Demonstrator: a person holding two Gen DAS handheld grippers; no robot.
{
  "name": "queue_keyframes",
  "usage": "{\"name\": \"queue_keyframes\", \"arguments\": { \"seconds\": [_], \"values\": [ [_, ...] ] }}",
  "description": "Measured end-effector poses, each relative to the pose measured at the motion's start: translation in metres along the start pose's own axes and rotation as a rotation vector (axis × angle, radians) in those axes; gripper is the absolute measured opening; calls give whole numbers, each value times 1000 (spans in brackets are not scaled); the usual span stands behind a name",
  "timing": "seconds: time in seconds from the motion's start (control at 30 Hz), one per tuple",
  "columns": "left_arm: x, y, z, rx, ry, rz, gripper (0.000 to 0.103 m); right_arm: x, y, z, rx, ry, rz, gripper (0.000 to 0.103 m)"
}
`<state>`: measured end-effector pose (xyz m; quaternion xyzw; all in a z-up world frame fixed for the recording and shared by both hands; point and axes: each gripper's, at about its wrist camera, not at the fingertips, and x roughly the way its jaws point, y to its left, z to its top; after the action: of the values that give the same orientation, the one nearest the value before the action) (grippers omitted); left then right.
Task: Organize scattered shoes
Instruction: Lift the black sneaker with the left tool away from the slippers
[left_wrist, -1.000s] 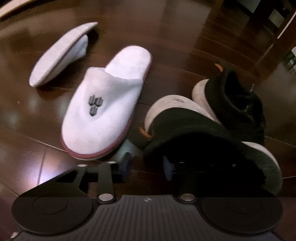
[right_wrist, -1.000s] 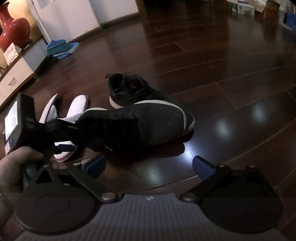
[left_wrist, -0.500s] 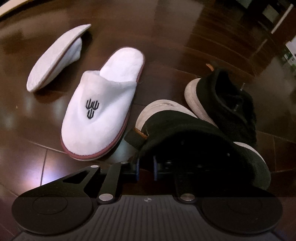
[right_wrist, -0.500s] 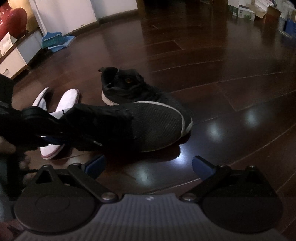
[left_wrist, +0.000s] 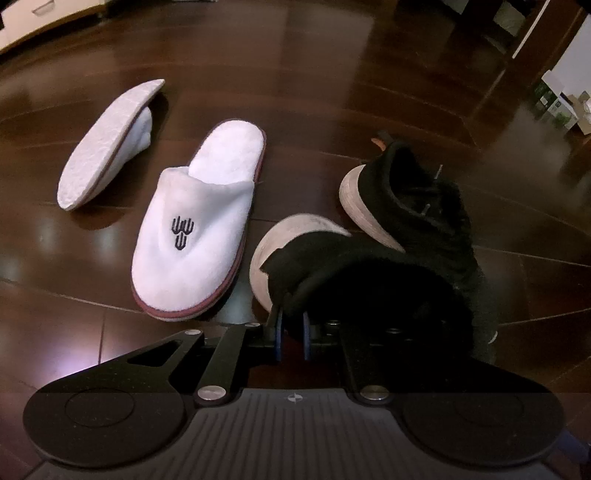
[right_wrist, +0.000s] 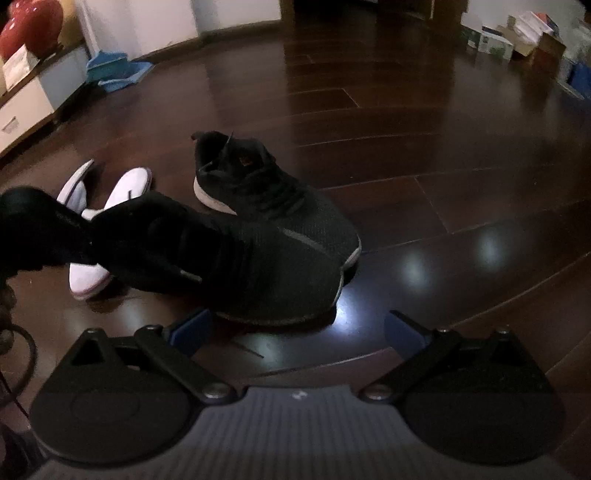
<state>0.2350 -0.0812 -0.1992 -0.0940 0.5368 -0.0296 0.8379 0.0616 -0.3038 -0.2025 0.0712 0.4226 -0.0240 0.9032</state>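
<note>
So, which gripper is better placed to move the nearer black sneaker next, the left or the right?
Left. The left gripper is already shut on the heel collar of the nearer black sneaker. The right gripper is open, just in front of its toe, holding nothing.

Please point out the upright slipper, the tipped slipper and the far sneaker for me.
upright slipper (left_wrist: 192, 236): left wrist view, on the toe cover by the embroidered logo.
tipped slipper (left_wrist: 99, 151): left wrist view, on its exposed sole.
far sneaker (right_wrist: 243, 173): right wrist view, on the laced upper.
</note>
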Motion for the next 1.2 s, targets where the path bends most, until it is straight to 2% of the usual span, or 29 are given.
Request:
{"name": "queue_keyframes", "arguments": {
  "seconds": [0.27, 0.43, 0.63, 0.73, 0.83, 0.87, 1.0, 1.07, 1.2],
  "values": [
    [-16, -4, -16, 40, 23, -10, 12, -23, -18, -1, -17, -2, 6, 101],
    [-24, -3, -28, 42, 38, -23, 13, -38, -26, -12, -46, 8, 13, 101],
    [-34, -7, -53, 60, 76, -26, 13, -50, -36, -26, -11, 18, 23, 101],
    [-32, -5, -66, 64, 96, -9, 15, -51, -39, -33, 13, 25, 24, 101],
    [-20, -2, -78, 93, 101, 50, 16, -52, -42, -39, 39, 27, 31, 101],
    [-16, -1, -81, 125, 96, 89, 18, -53, -43, -39, 42, 27, 31, 101],
    [-11, -5, -84, 226, 50, 123, 44, -50, -48, -42, 62, 34, 30, 101],
    [-3, -6, -80, 271, 38, 142, 45, -47, -50, -43, 70, 43, 26, 101],
    [14, -4, -71, 293, 36, 130, 47, -40, -51, -44, 68, 56, 24, 101]
  ]
}}
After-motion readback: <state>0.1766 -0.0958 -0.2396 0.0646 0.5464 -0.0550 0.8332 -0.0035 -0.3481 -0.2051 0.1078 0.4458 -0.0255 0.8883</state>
